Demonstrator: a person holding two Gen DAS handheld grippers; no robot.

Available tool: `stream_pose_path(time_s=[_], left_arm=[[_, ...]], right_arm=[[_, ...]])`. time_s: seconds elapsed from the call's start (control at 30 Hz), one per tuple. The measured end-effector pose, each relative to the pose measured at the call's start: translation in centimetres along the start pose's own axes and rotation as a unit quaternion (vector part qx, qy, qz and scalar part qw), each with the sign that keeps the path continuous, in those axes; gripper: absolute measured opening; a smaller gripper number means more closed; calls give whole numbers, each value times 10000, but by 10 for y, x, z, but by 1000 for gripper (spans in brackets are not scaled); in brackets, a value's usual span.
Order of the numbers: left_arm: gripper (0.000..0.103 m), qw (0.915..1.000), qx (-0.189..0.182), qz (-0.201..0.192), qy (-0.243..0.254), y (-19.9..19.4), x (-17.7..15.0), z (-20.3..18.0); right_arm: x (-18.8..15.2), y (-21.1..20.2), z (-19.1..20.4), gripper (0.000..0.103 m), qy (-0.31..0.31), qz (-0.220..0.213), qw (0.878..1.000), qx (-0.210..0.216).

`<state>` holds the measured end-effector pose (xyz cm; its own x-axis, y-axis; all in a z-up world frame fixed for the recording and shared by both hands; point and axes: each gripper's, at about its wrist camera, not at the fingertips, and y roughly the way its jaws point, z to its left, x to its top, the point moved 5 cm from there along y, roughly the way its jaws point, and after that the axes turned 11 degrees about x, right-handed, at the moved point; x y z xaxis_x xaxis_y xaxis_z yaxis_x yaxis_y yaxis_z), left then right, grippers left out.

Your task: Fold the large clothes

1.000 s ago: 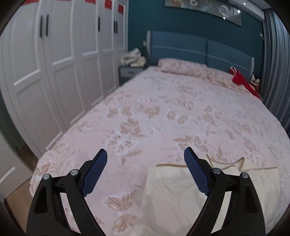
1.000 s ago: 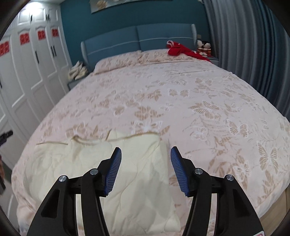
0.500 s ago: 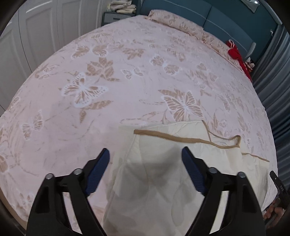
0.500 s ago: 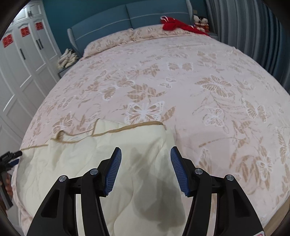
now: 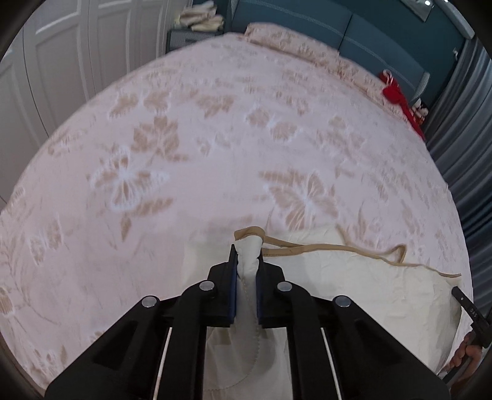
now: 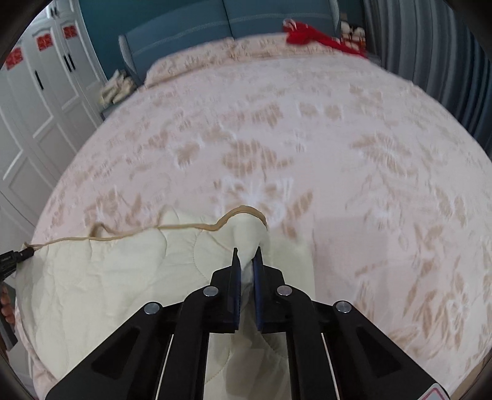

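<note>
Pinching a corner of the cream quilt (image 5: 363, 295), the left tool (image 5: 247, 261) has just clamped its jaws onto the cloth, and a bunched peak of fabric with tan edging stands up between the blue pads (image 5: 233, 277). The right tool (image 6: 247, 261) has likewise just closed on the quilt's other far corner (image 6: 249, 234), which rises in a small cone between its jaws.

The quilt lies at the near end of the bed (image 5: 215, 129), spread flat between the two held corners, with its tan trim (image 5: 353, 249) running in a loose wavy line along the far edge. In the right wrist view that same trim (image 6: 123, 234) stretches away to the left edge of the picture, where the tip of the left tool shows dark against the cloth. In the left wrist view part of the right tool and some fingers (image 5: 467, 354) of the person's hand show at the right edge.

The bed is covered by a pink spread with beige butterflies, blurred in both views. A red garment (image 6: 310, 35) lies near the pillows by the blue headboard (image 6: 196, 27). White wardrobe doors (image 6: 33, 101) stand along the left side of the bed and grey curtains (image 6: 430, 52) hang on the right.
</note>
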<state>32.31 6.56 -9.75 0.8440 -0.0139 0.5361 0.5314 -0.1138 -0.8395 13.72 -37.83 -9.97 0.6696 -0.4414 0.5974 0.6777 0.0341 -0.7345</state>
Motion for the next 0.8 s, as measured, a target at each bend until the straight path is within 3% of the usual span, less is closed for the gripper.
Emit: stream_pose_path(time_s=[0.17, 0.47, 0.8], left_arm=[[8, 9996, 162, -233, 50, -1, 23, -7], [9, 9968, 718, 193, 298, 70, -3, -12], [15, 9956, 890, 132, 272, 104, -23, -9]], right_arm=[[26, -7, 2, 6, 73, -411, 9991, -35], [0, 62, -25, 6, 349, 197, 9987, -322], [-21, 96, -36, 7, 259, 270, 9981, -480]])
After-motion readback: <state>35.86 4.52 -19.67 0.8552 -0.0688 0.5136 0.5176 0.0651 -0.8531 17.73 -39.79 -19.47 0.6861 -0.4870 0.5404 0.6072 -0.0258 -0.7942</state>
